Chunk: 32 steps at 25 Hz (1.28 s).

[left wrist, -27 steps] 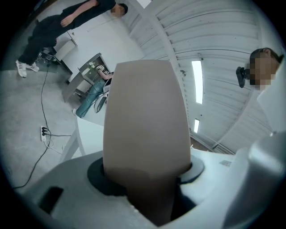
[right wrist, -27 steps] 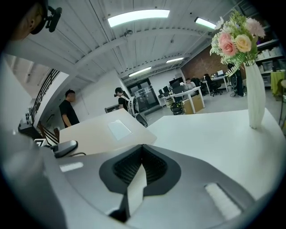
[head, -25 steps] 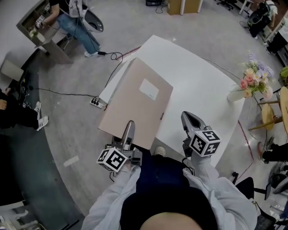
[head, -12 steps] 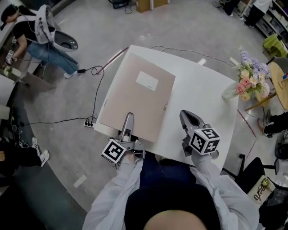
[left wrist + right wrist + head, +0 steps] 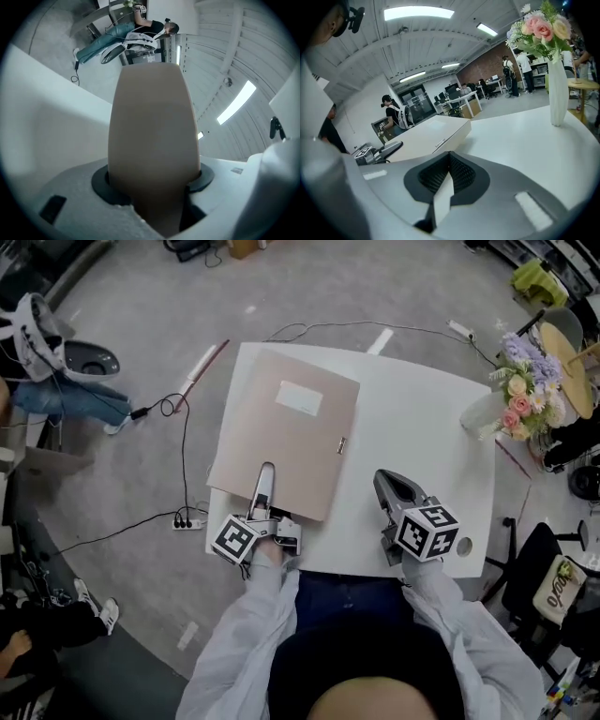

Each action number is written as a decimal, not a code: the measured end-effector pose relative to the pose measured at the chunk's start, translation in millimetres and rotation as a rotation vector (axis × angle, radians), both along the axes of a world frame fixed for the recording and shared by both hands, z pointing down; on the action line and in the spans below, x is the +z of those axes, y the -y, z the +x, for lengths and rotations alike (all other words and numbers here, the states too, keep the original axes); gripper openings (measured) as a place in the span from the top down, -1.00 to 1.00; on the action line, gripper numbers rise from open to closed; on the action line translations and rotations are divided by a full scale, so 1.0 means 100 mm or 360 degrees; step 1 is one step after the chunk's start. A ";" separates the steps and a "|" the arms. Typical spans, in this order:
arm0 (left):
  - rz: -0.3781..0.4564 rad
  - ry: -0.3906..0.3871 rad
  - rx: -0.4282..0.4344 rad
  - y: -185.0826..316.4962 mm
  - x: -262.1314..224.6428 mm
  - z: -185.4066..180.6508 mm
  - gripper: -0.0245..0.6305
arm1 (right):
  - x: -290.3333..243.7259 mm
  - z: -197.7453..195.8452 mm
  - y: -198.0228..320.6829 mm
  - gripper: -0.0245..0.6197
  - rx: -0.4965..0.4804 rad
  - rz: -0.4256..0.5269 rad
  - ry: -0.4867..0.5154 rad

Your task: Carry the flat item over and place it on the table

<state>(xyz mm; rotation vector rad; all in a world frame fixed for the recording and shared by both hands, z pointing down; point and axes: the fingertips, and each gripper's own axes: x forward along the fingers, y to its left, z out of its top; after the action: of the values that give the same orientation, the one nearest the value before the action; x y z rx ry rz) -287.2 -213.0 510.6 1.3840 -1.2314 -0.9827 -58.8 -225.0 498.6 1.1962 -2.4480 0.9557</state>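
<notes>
1. One person (image 5: 66, 399) in jeans sits on the floor side at far left, well apart from the counter (image 5: 422, 409).
2. A power strip (image 5: 189, 522) lies on the floor just beside the counter's near left corner.
3. The beige folder (image 5: 291, 442) lies over the left part of the white counter. Its left edge runs close along the counter's left edge, and a white label (image 5: 300, 398) faces up.
4. The left gripper (image 5: 266, 476) is at the folder's near edge. One finger lies on top of the cover, pointing away from the operator.
5. In the left gripper view its fingers (image 5: 104, 183) are clenched on the folder, and the beige board fills the gap between the dark pads.
6. Whether the folder's near edge rests on the counter or is held just off it cannot be told.
7. The right gripper (image 5: 384, 482) is over bare counter to the right of the folder and apart from it.
8. In the right gripper view its fingers (image 5: 436, 176) are closed together with nothing between them.
9. A white vase (image 5: 480, 416) of pink and purple flowers (image 5: 525, 381) stands upright near the counter's far right edge, well apart from both grippers.
10. A round wooden table (image 5: 574, 371) stands beyond the counter at far right.
</notes>
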 end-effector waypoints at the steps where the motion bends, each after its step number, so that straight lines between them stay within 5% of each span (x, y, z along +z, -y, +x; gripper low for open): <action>1: -0.0010 -0.0004 0.0023 0.05 0.05 -0.03 0.11 | 0.02 -0.03 0.00 0.89 0.0021 -0.0013 -0.0002; 18: -0.0178 -0.0287 0.0002 0.38 0.71 -0.14 0.05 | 0.22 -0.16 0.05 0.89 0.0113 -0.0068 -0.0099; 23: -0.0257 -0.0258 0.0030 0.36 0.75 -0.13 0.01 | 0.21 -0.14 0.01 0.89 0.0096 -0.0066 -0.0097; 32: -0.0636 -0.0065 0.0097 0.33 0.84 -0.17 -0.39 | 0.15 -0.19 -0.03 0.89 0.0044 -0.0054 -0.0034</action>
<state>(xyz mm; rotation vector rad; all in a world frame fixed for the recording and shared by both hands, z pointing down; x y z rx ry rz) -303.9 -245.6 594.4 1.0755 -1.2660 -0.6730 -78.2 -222.3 513.3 1.2254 -2.3949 0.9831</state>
